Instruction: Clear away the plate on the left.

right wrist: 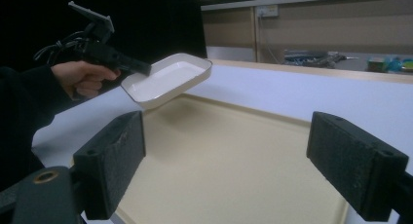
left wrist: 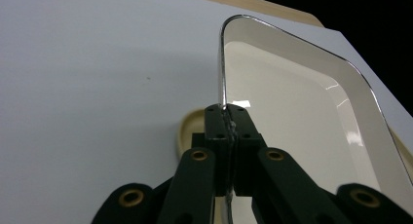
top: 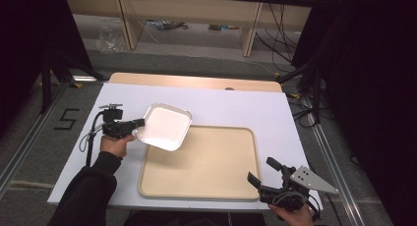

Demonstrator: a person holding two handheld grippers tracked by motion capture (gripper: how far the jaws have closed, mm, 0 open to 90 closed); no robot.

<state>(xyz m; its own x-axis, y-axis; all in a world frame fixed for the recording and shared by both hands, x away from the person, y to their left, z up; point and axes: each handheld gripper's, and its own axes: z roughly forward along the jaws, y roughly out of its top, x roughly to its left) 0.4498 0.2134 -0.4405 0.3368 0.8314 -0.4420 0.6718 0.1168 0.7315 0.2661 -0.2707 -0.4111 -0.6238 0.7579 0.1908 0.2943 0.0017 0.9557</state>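
Only legible mark: a "5" sitting on the floor left of the table. Left gripper is clamping the white dish rim, holding it tilted above the beige tray's far-left corner. Right gripper is hovering wide open just beside the tray's near-right corner.

I seem to be working in a lab or test room: the white table stands between black curtains on both sides. Beyond the table, loose cables trail over grey carpet beneath a wooden bench, and left of it a "5" is taped on the floor.
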